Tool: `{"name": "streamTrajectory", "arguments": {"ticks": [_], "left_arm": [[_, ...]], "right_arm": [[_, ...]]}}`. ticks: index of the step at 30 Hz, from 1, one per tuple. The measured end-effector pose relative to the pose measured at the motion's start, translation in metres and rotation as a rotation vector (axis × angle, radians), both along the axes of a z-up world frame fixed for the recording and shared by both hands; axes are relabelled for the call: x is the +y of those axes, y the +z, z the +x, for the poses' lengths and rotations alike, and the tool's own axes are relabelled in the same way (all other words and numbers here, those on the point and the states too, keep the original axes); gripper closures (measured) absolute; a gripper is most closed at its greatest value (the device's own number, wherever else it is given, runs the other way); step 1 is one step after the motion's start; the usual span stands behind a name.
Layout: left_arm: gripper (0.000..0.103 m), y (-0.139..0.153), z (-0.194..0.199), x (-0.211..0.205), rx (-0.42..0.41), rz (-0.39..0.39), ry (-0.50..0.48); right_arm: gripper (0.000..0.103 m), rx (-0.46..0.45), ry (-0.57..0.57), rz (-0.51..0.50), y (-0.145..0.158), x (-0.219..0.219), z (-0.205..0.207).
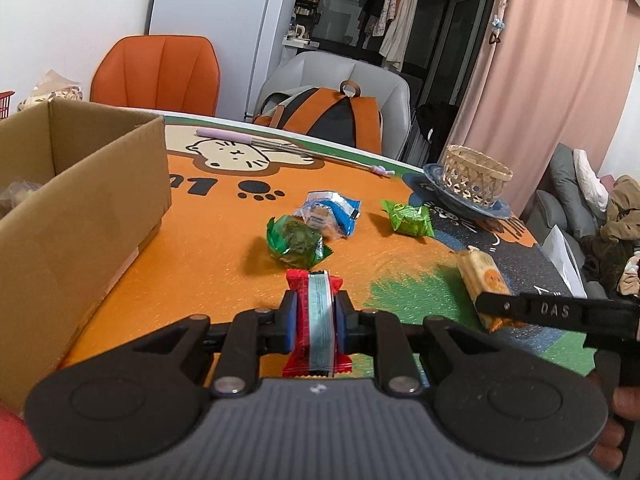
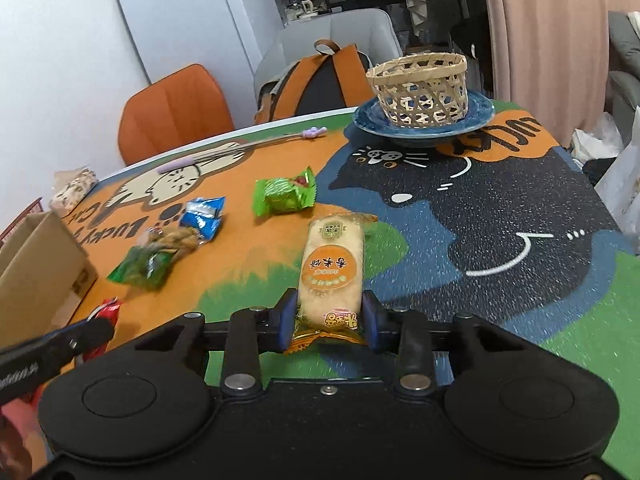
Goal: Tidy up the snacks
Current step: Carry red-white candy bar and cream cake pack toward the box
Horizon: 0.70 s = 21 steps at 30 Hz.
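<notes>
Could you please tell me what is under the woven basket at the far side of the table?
The woven basket stands on a blue plate, which rests on the printed table mat. The plate's middle is hidden beneath the basket.

The cardboard box walls off the left side of the tabletop. Ahead of the left tongs, a dark green packet, blue packet and light green packet lie in a loose row with bare mat between them. The right tongs face open mat up to the basket on its blue plate, seemingly near the far edge.
</notes>
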<state>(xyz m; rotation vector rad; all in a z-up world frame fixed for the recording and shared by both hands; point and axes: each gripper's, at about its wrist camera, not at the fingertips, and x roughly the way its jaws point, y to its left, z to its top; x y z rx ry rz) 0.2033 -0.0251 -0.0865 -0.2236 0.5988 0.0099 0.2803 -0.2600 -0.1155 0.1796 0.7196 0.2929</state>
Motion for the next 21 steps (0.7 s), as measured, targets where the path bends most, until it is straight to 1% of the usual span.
{"name": "streamTrajectory", "arguments": {"ticks": [4,6,8,9,11,12,13,14,17,21], "left_arm": [[0.085,0.003,-0.003,-0.002,-0.006,0.002,-0.002],[0.085,0.004,-0.005,-0.003,-0.005,0.003,-0.001],[0.085,0.005,-0.006,-0.003,-0.005,0.006,0.000],[0.085,0.007,-0.007,-0.002,-0.007,0.009,0.001],[0.085,0.011,-0.008,0.000,-0.015,0.014,0.009],[0.085,0.013,-0.009,0.001,-0.020,0.016,0.013],[0.085,0.016,-0.011,0.003,-0.027,0.017,0.018],[0.085,0.019,-0.012,0.005,-0.035,0.017,0.023],[0.085,0.026,-0.016,0.011,-0.056,0.014,0.035],[0.085,0.035,-0.020,0.018,-0.079,0.011,0.044]], "right_arm": [[0.063,-0.019,0.014,-0.028,0.001,0.004,-0.004],[0.049,-0.025,0.009,-0.029,0.000,0.005,-0.003],[0.043,-0.038,0.009,-0.041,0.000,0.007,-0.001],[0.043,-0.041,0.012,-0.049,-0.001,0.009,0.001],[0.044,-0.041,0.011,-0.060,-0.005,0.011,0.005],[0.053,-0.029,0.000,-0.070,-0.007,0.011,0.007],[0.059,-0.044,-0.018,-0.079,-0.007,0.010,0.006],[0.067,-0.038,-0.023,-0.079,-0.007,0.010,0.008],[0.068,-0.026,-0.016,-0.016,-0.005,0.005,0.009],[0.068,-0.068,-0.010,0.024,0.009,0.007,0.002]]}}
